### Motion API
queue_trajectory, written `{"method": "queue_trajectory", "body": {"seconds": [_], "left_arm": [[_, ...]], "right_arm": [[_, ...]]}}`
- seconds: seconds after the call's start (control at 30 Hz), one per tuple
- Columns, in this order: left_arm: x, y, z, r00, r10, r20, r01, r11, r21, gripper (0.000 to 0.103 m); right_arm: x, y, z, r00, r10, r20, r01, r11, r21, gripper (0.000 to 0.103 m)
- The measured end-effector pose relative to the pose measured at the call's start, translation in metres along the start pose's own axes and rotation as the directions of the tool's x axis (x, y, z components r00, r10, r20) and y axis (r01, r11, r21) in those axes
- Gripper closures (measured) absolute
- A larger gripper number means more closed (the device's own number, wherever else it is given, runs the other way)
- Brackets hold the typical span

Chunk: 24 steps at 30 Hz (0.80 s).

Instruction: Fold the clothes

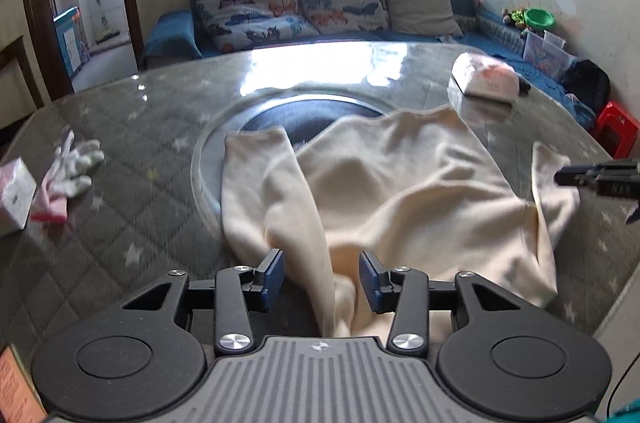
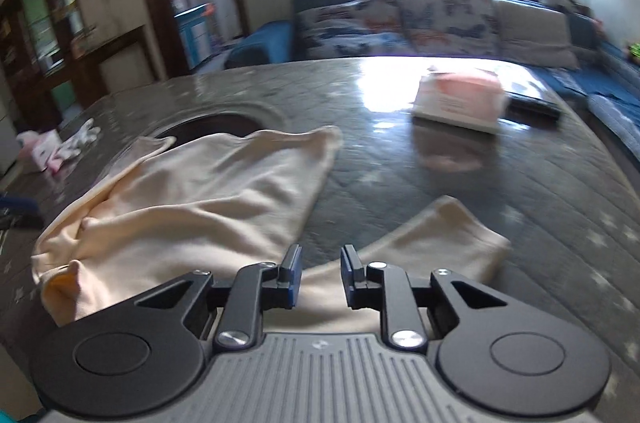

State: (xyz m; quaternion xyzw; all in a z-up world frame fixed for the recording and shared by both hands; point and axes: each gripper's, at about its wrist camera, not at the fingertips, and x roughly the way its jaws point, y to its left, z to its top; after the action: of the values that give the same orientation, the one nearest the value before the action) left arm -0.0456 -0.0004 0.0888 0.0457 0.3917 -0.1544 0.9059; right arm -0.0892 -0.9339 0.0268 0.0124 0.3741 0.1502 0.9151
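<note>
Both grippers, left (image 1: 320,277) and right (image 2: 320,277): fingers wide, holding nothing. Risk: cream garment (image 1: 400,191) bunches; uneven grasp skews fold.

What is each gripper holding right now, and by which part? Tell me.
Nothing is held. The left gripper is open, with a bunched fold of the cream sweater between its fingers. The right gripper is open over a sleeve.

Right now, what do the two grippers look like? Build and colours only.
Both match: left gripper and right gripper have matte black linkage arms, silver screw heads, round black side discs and a ribbed grey centre plate bearing a small emblem. Fingers carry blue pads. No sleeves visible.
</note>
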Motion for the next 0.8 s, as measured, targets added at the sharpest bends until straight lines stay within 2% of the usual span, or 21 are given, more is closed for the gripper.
{"method": "queue_trajectory", "body": {"seconds": [0.33,0.47,0.6,0.73,0.8], "left_arm": [[0.077,-0.006,0.058,0.997,-0.078,-0.001,0.078,0.997,0.022,0.060],[0.110,-0.010,0.078,0.997,-0.074,0.011,0.073,0.995,0.069,0.060],[0.137,-0.005,0.092,0.999,-0.053,0.009,0.052,0.993,0.101,0.060],[0.157,0.004,0.096,0.994,-0.106,-0.037,0.109,0.989,0.095,0.061],[0.163,0.006,0.096,0.993,-0.108,-0.054,0.112,0.989,0.096,0.063]], "right_arm": [[0.046,-0.005,0.047,0.999,0.036,-0.006,-0.036,0.999,-0.025,0.082],[0.059,-0.010,0.059,0.999,0.041,-0.018,-0.042,0.998,-0.035,0.082],[0.075,-0.015,0.069,0.998,0.048,-0.031,-0.050,0.998,-0.050,0.081],[0.088,-0.017,0.074,0.998,0.056,-0.038,-0.058,0.997,-0.055,0.074],[0.090,-0.018,0.075,0.998,0.056,-0.039,-0.058,0.997,-0.059,0.074]]}}
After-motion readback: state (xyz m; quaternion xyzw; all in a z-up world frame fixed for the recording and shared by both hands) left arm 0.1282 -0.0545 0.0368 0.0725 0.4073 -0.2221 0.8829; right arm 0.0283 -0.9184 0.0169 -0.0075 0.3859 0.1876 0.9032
